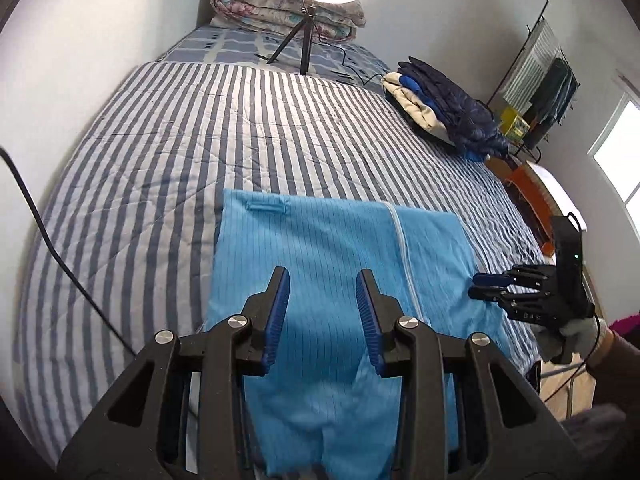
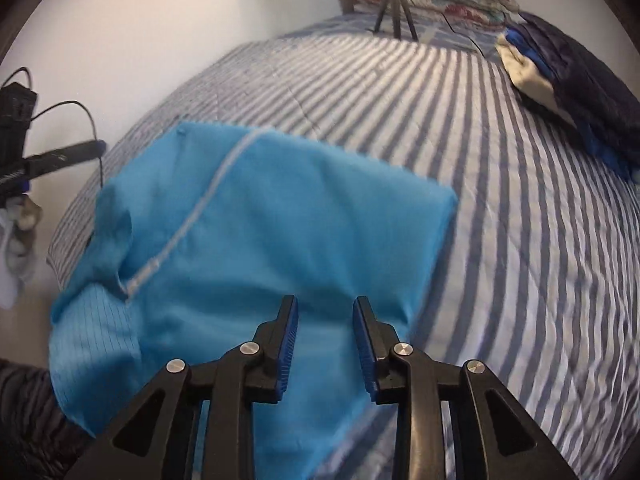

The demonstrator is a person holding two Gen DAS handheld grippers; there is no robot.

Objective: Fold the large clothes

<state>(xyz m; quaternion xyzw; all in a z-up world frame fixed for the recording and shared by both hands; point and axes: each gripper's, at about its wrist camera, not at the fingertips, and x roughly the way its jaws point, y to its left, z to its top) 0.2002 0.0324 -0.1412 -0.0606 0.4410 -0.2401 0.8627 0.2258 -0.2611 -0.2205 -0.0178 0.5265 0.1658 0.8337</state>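
The left gripper and right gripper both hover over the blue garment, jaws partly apart with nothing between the pads; the garment lies flat at the near edge of the striped bed, its white zipper facing up; best to pinch a near edge at two points, lift evenly, and fold away without dragging; dark jackets sit at the far right edge.

Your left tool and right tool are matte black frames with round silver screws at the pivots and ribbed blue pads lining the fingers. You wear pale grey knit gloves and a dark sleeve, and a thin black cable trails from the right handle, which bears a small green light.
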